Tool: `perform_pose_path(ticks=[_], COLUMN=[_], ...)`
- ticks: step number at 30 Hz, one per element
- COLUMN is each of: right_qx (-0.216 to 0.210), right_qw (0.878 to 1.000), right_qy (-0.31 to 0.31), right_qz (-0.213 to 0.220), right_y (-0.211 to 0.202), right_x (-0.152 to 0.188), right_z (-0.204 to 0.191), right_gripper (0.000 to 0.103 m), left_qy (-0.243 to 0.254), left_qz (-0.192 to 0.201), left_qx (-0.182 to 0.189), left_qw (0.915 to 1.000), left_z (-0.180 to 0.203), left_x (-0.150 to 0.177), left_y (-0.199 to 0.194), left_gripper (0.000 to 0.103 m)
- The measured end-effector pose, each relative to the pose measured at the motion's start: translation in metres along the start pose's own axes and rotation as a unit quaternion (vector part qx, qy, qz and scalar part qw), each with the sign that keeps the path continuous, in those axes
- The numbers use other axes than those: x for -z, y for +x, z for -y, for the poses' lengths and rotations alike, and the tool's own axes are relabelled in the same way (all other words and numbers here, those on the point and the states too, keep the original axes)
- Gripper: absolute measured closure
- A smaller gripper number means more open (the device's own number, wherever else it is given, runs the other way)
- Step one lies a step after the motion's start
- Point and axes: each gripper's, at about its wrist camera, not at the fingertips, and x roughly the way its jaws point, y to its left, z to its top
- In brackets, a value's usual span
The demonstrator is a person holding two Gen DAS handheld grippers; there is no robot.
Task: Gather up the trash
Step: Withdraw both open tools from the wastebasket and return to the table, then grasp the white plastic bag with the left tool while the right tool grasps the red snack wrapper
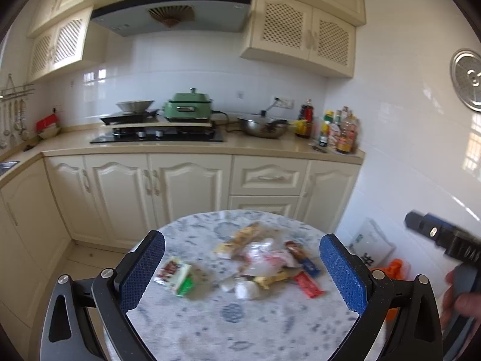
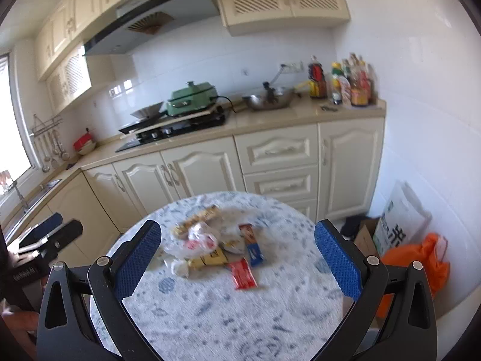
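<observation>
A pile of wrappers (image 1: pixel 264 258) lies on a round table with a blue-patterned cloth (image 1: pixel 240 325); it also shows in the right wrist view (image 2: pixel 210 243). A red packet (image 1: pixel 309 284) (image 2: pixel 242 273), a green and white packet (image 1: pixel 177 275), a blue and brown bar wrapper (image 2: pixel 252 248) and a clear plastic bag (image 2: pixel 195 239) are among them. My left gripper (image 1: pixel 242 249) is open above the table's near side, empty. My right gripper (image 2: pixel 237 243) is open and empty too; it shows at the right edge of the left wrist view (image 1: pixel 445 237).
An orange plastic bag (image 2: pixel 421 267), a cardboard box (image 2: pixel 365 234) and a white sack (image 2: pixel 399 216) stand on the floor right of the table. Cream kitchen cabinets (image 1: pixel 186 186) with a stove, a green cooker (image 1: pixel 188 106) and bottles run behind.
</observation>
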Motion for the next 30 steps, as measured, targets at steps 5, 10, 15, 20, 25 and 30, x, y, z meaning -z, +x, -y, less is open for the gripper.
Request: perform_pose_path(ticks=[5, 10, 15, 20, 25, 30], right_qx=[-0.003, -0.009, -0.006, 0.001, 0.003, -0.001], right_qw=[1.000, 0.998, 0.995, 0.989, 0.981, 0.975], right_qy=[-0.030, -0.044, -0.044, -0.038, -0.026, -0.025], right_qz=[0.002, -0.033, -0.084, -0.141, -0.192, -0.220], right_y=[0.013, 0.044, 0.083, 0.126, 0.163, 0.188], right_x=[-0.005, 0.006, 0.028, 0.056, 0.087, 0.104], right_z=[-0.019, -0.022, -0.010, 0.007, 0.020, 0.026], right_gripper=[0.000, 0.000, 0.000, 0.000, 0.006, 0.019], left_qy=[-0.001, 0.012, 0.017, 0.015, 0.022, 0.030], left_qz=[-0.012, -0.051, -0.111, -0.154, -0.189, -0.222], left_qx=[-0.015, -0.014, -0.011, -0.011, -0.012, -0.016], left_qw=[0.9998, 0.9985, 0.9936, 0.9878, 0.9817, 0.9744], left_z=[-0.008, -0.009, -0.009, -0.007, 0.004, 0.019], left_x=[0.006, 0.017, 0.027, 0.035, 0.047, 0.054], left_y=[0.024, 0.061, 0.119, 0.166, 0.219, 0.270], left_gripper=[0.001, 0.001, 0.001, 0.001, 0.001, 0.005])
